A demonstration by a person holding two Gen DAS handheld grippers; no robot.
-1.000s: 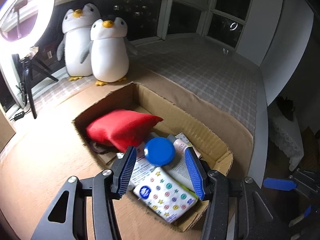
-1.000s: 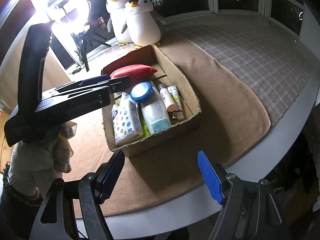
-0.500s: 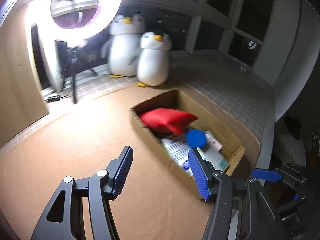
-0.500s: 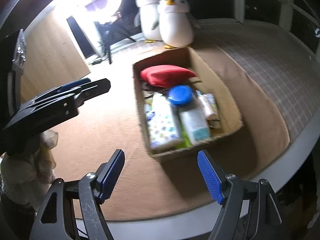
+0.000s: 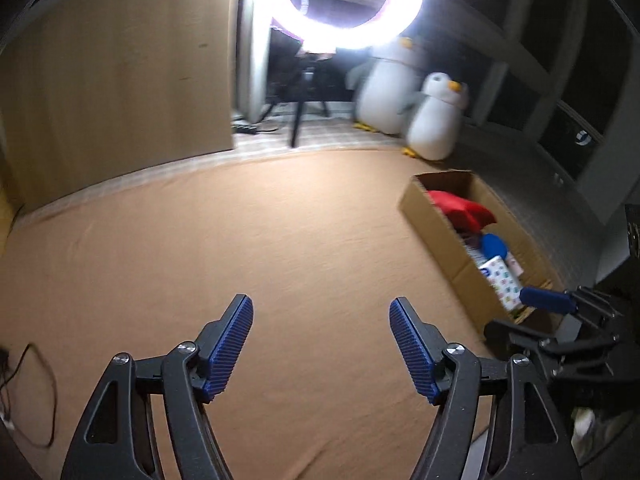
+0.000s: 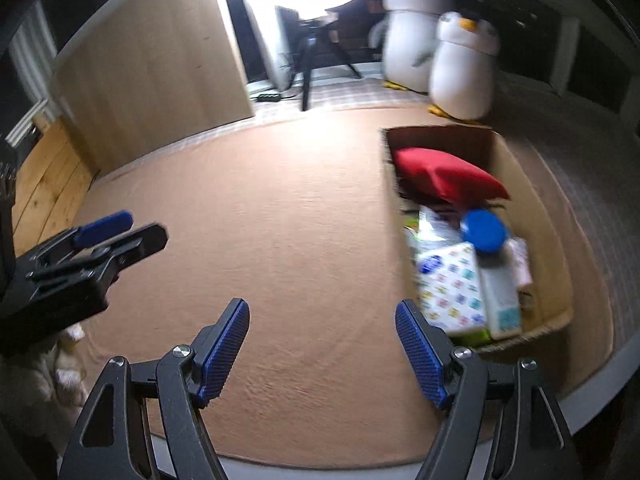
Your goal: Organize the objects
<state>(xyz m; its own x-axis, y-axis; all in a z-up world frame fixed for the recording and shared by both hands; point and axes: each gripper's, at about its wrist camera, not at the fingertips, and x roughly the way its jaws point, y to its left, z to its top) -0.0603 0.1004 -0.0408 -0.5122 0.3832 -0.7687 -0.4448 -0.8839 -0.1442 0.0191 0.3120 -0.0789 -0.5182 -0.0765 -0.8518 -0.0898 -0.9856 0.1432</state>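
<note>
Pretty much done by the look of it: everything visible is packed in the cardboard box [image 6: 476, 236] at 3 o'clock, nothing is left on the brown mat [image 6: 280, 232], left tongs [image 5: 321, 344] are opening empty, right tongs [image 6: 322, 350] are held wide, also empty.

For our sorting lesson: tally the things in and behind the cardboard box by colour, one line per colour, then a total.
Red: 1, the red pouch
Blue: 1, the blue lid
Patterned: 1, the tissue pack with coloured prints
White: 2, the plush penguins behind the cardboard box
Total: 5; other items in the box are too blurred to count.
</note>
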